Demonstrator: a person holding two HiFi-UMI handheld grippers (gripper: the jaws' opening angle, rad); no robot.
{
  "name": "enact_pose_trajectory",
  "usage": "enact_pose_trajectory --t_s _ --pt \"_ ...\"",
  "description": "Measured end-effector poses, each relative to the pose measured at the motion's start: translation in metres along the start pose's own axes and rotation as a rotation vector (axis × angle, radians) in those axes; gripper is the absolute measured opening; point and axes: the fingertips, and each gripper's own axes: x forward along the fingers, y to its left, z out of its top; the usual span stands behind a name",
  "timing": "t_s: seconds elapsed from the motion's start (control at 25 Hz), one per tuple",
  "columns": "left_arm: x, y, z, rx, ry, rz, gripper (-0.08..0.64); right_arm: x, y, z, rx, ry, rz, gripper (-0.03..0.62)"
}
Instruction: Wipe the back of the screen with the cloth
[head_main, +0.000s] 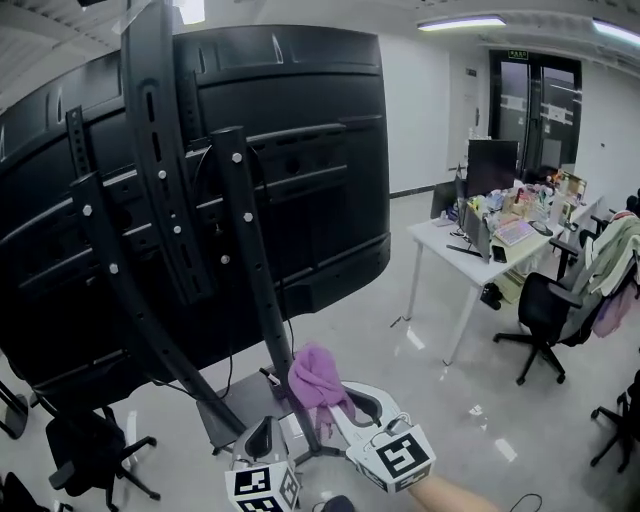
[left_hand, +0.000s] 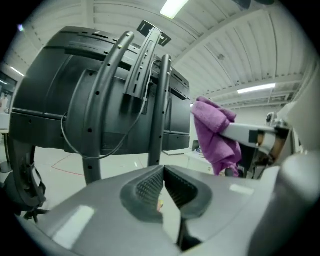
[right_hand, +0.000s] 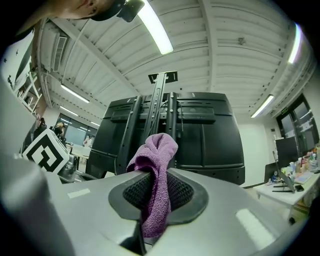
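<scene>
The back of the big black screen (head_main: 300, 170) fills the upper left of the head view, on a stand with black mount bars (head_main: 160, 150). Low in front of it, my right gripper (head_main: 328, 398) is shut on a purple cloth (head_main: 316, 377). In the right gripper view the cloth (right_hand: 156, 165) bunches up between the pads, with the screen (right_hand: 205, 135) behind it and apart from it. My left gripper (head_main: 262, 438) sits just left of the right one. Its jaws (left_hand: 162, 173) are shut with nothing in them. The cloth (left_hand: 215, 131) shows to its right.
A white desk (head_main: 470, 262) with a monitor and clutter stands at the right, with office chairs (head_main: 545, 310) beside it. Another chair (head_main: 90, 445) is at the lower left. The stand's base (head_main: 235, 410) lies on the floor under the screen.
</scene>
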Motion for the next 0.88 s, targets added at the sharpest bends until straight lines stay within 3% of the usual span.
enact_pose_trajectory --t_s 0.24,0.52,0.88 --pt "0.055 -0.043 0.008 0.047 0.007 -0.045 0.008 0.014 -0.057 -0.014 -0.019 -0.005 -0.032 0.055" --pt "0.142 -0.073 0.027 0.069 0.008 -0.034 0.008 0.063 -0.133 -0.023 -0.012 -0.002 -0.032 0.055" --pt "0.240 -0.084 0.112 0.104 -0.072 0.050 0.008 0.163 -0.210 0.006 -0.050 -0.050 0.042 0.055"
